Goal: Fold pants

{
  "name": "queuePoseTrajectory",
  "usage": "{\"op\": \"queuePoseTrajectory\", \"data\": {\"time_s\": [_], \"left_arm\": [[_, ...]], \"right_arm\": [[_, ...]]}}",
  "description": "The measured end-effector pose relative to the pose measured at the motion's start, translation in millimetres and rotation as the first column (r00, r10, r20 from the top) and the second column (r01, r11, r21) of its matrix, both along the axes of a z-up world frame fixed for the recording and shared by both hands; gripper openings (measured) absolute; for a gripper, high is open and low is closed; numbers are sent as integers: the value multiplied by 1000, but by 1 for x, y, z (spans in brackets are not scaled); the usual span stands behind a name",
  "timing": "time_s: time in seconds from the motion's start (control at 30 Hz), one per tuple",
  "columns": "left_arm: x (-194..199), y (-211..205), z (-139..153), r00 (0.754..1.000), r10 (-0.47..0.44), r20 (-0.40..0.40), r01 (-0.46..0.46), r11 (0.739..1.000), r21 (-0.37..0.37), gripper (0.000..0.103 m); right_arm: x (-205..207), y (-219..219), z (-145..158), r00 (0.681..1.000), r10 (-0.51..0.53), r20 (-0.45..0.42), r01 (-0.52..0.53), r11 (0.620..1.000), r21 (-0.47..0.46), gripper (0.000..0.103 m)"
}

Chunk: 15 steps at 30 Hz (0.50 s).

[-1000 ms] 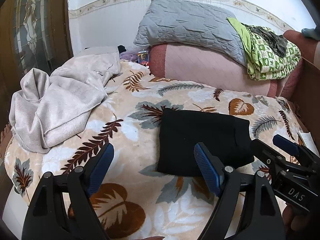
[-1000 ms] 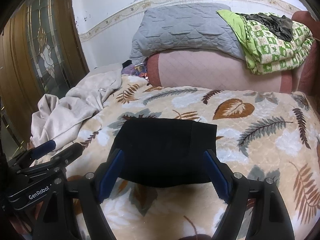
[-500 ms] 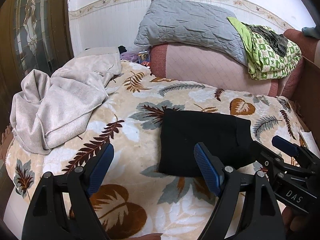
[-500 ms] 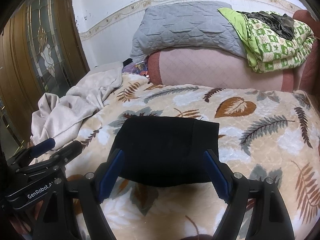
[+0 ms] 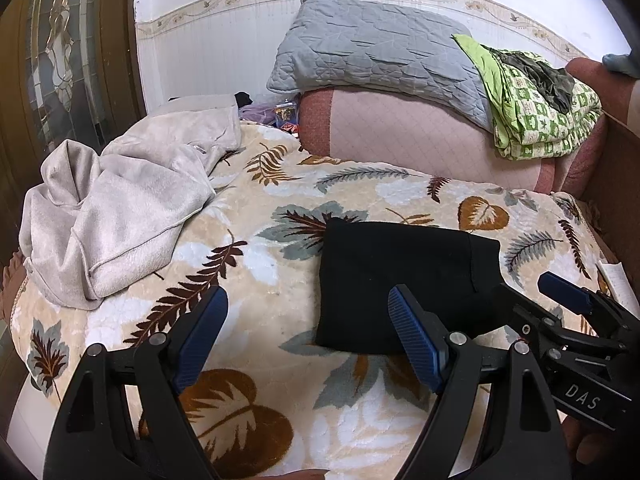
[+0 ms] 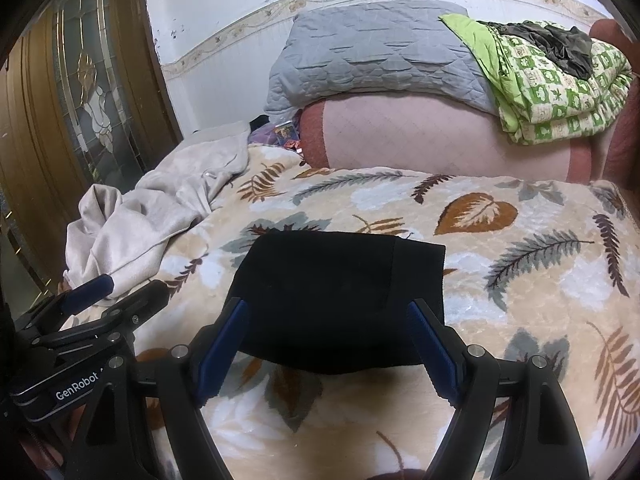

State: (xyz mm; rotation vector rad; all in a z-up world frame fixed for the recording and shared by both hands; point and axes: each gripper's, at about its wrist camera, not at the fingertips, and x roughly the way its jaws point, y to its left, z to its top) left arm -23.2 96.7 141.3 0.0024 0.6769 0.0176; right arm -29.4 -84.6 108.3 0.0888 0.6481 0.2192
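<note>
The black pants (image 5: 404, 280) lie folded into a flat rectangle on the leaf-patterned blanket (image 5: 256, 256); they also show in the right wrist view (image 6: 340, 296). My left gripper (image 5: 306, 320) is open and empty, held above the blanket to the left of the pants' near edge. My right gripper (image 6: 328, 328) is open and empty, held just in front of the pants' near edge. The right gripper also shows at the right of the left wrist view (image 5: 560, 300), and the left gripper at the left of the right wrist view (image 6: 116, 288).
A crumpled beige garment (image 5: 120, 208) lies at the blanket's left. A pink bolster (image 5: 420, 132) with a grey pillow (image 5: 380, 52) and a green patterned quilt (image 5: 540, 108) stands at the back. A wooden door (image 6: 60, 120) is at the left.
Both grippers have drawn back slightly from the pants. The pants have not moved.
</note>
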Motion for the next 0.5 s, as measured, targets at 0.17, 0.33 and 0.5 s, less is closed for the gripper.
{"op": "queuePoseTrajectory", "data": {"time_s": [0.17, 0.33, 0.5], "left_arm": [[0, 0, 1, 1000, 1, 2, -1, 1000, 3, 83], [-3, 0, 1, 1000, 11, 27, -12, 1000, 17, 83], [-7, -4, 0, 1000, -8, 3, 8, 1000, -1, 85]], "right_arm": [[1, 1, 0, 1000, 5, -2, -5, 1000, 5, 82], [0, 3, -1, 1000, 9, -7, -9, 1000, -1, 82], [-9, -4, 2, 1000, 3, 6, -3, 1000, -6, 82]]}}
